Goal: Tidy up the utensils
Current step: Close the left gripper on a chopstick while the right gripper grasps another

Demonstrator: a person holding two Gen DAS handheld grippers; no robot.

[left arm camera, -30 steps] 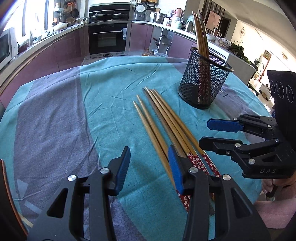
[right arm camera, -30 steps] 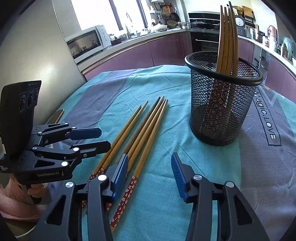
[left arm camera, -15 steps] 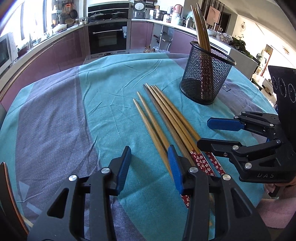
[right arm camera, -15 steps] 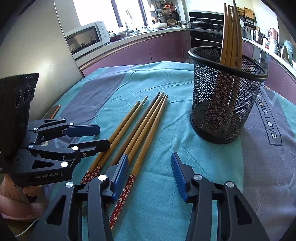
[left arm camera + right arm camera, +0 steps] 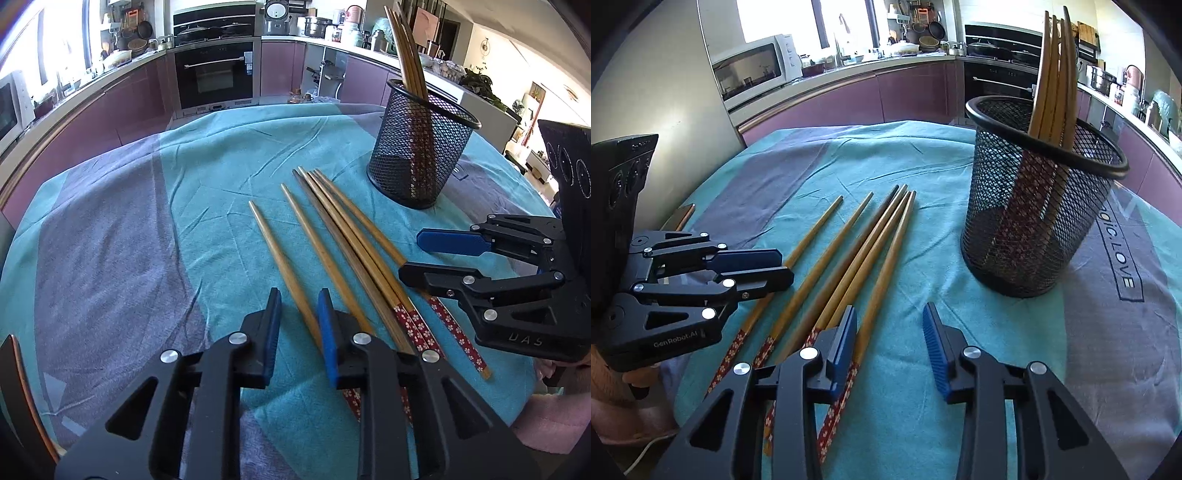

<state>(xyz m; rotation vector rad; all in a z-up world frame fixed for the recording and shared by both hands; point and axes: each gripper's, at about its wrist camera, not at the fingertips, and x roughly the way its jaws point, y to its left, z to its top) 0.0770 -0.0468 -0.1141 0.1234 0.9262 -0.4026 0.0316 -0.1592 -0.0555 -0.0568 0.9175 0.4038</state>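
Several wooden chopsticks with red flowered ends lie side by side on the teal cloth (image 5: 221,177). A black mesh cup (image 5: 421,155) (image 5: 1034,229) behind them holds more chopsticks (image 5: 1052,74) upright. My left gripper (image 5: 299,295) (image 5: 786,265) is closing, and the leftmost chopstick (image 5: 269,240) runs between its blue pads without being pressed. My right gripper (image 5: 890,308) (image 5: 412,254) is closing too. The rightmost chopstick (image 5: 890,258) passes just inside its left pad, and the space beside it holds only cloth.
The round table wears a teal and grey cloth (image 5: 1108,295). A chair back (image 5: 14,369) stands at the near left edge. A pink sleeve (image 5: 546,424) shows at the lower right. Kitchen counters, an oven (image 5: 214,74) and a microwave (image 5: 753,66) lie beyond.
The left jaws have narrowed around the leftmost chopstick, which now lies further apart from its neighbour. The right jaws have narrowed a little. Both hands stay near the chopsticks' flowered ends.
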